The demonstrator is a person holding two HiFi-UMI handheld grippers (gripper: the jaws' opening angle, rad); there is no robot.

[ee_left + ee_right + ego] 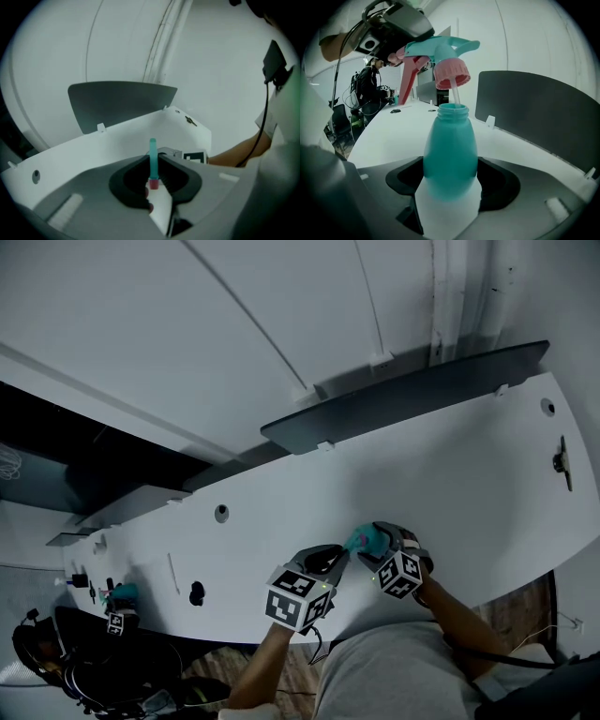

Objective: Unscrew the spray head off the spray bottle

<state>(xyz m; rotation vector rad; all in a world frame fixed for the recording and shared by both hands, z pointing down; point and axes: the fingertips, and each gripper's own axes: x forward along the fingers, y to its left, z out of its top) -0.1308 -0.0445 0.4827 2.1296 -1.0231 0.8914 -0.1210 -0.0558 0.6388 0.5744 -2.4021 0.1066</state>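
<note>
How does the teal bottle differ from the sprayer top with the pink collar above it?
The teal plastic bottle is one colour; the teal spray head adds a pink collar and trigger. The bottle is clamped in the right gripper, neck open; the spray head is held by the left gripper, collar lifted clear of that neck. Both are teal plastic; a white tube runs between them.

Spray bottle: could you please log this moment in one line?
left hand-held gripper: shut on spray head | right hand-held gripper: shut on bottle | pink collar: above neck | dip tube: in neck
</note>
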